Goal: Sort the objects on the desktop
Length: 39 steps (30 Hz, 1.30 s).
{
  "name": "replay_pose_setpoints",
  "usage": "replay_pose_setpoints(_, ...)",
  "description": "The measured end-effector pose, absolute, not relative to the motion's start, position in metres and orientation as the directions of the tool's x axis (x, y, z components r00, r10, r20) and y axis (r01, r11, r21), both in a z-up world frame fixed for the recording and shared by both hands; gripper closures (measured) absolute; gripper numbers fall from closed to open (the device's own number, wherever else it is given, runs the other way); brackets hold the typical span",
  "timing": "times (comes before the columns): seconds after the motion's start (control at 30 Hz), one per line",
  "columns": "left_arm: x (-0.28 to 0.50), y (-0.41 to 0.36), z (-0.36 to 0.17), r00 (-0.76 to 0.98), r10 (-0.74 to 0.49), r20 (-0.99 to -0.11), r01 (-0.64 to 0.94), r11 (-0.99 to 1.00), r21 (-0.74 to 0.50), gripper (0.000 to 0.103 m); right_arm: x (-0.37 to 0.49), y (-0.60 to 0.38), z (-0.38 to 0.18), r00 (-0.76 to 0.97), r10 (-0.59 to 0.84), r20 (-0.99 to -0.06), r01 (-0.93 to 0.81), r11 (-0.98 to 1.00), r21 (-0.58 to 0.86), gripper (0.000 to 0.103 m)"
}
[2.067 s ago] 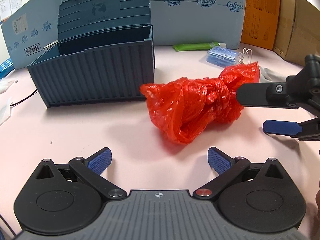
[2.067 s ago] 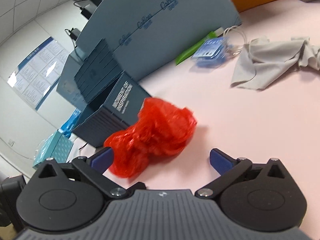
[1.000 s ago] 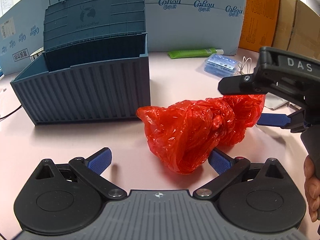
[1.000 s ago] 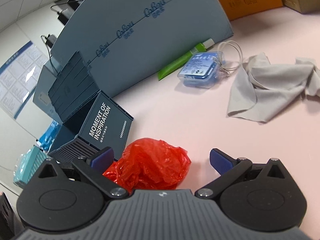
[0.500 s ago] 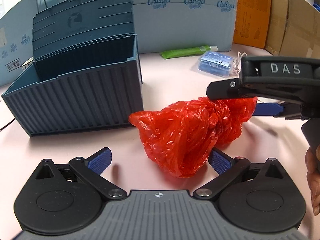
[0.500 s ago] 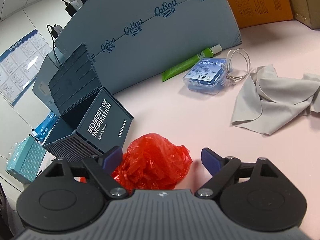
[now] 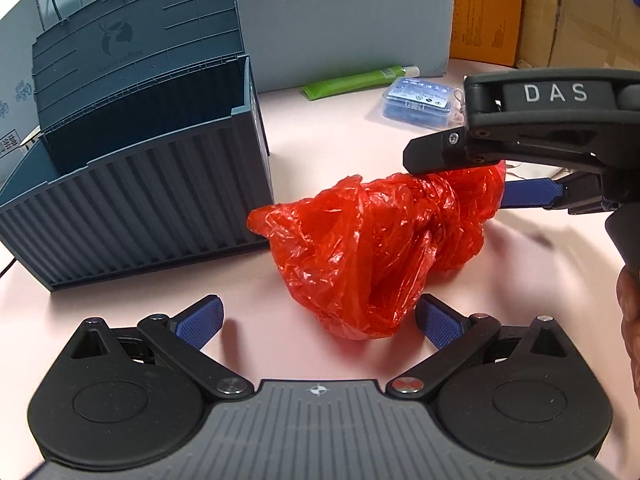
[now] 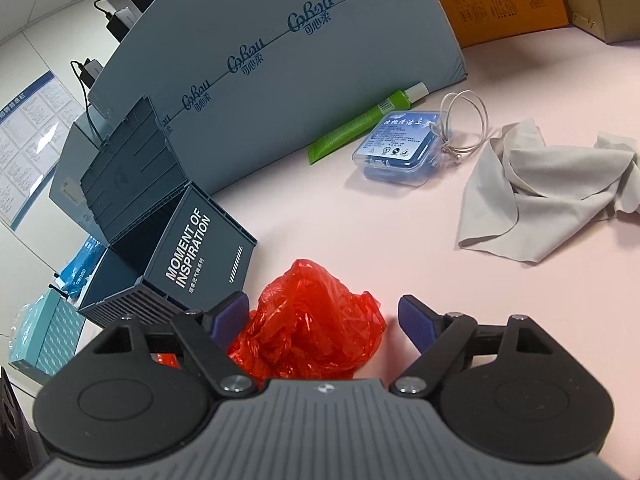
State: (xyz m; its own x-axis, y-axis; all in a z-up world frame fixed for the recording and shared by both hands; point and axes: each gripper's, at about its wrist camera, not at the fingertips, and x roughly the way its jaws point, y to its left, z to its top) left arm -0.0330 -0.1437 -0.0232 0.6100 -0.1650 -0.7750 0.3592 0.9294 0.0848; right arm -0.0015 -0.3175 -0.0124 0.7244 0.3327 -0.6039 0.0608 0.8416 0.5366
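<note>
The red plastic bag lies crumpled on the pink worktop, between the right gripper jaws, which stand apart; whether the pads touch it is unclear. Beside the bag stands a dark blue container box.

Pale pink counter stretching across, tall grey-blue printed cardboard panel standing along its back edge, orange board and brown cartons leaning beside it, white wall with a blue-bordered poster showing behind
</note>
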Motion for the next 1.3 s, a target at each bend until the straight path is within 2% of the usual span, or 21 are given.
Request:
replay_pose_setpoints(0.3, -0.03, -0.142, -0.02, 0.596, -0.187, -0.781, 0.405, 0.91, 0.091, 0.0, -0.002, -0.309, -0.01, 0.719, 0.315, -0.62, 0.075, 0.851, 0.52, 0.018)
replay_pose_setpoints(0.47, -0.033, -0.136, -0.014, 0.618, -0.223, -0.754, 0.425, 0.902, 0.082, 0.0, -0.004, -0.303, -0.009, 0.714, 0.329, -0.619, 0.057, 0.853, 0.519, 0.019)
replay_pose_setpoints(0.5, -0.033, -0.135, -0.013, 0.623, -0.235, -0.746, 0.431, 0.899, 0.078, 0.01, -0.005, -0.301, -0.008, 0.714, 0.332, -0.617, 0.05, 0.854, 0.517, 0.025)
replay_pose_setpoints(0.53, -0.034, -0.134, -0.012, 0.619, -0.254, -0.743, 0.448, 0.892, 0.068, 0.02, -0.005, -0.3, -0.007, 0.713, 0.34, -0.613, 0.042, 0.852, 0.522, 0.037)
replay_pose_setpoints(0.57, -0.035, -0.133, -0.012, 0.614, -0.274, -0.74, 0.465, 0.883, 0.058, 0.047, -0.005, -0.299, -0.007, 0.711, 0.352, -0.608, 0.034, 0.847, 0.53, 0.042)
replay_pose_setpoints(0.6, -0.034, -0.133, -0.011, 0.597, -0.29, -0.748, 0.481, 0.876, 0.044, 0.055, -0.005, -0.297, -0.005, 0.709, 0.357, -0.608, 0.03, 0.847, 0.531, 0.046)
replay_pose_setpoints(0.7, -0.032, -0.127, -0.008, 0.591, -0.318, -0.741, 0.478, 0.878, 0.004, 0.062, -0.007, -0.29, 0.002, 0.718, 0.344, -0.605, 0.009, 0.865, 0.502, 0.057)
replay_pose_setpoints(1.3, -0.03, -0.125, 0.008, 0.577, -0.387, -0.719, 0.483, 0.872, -0.081, 0.063, -0.015, -0.295, 0.017, 0.747, 0.331, -0.577, 0.017, 0.858, 0.514, 0.06)
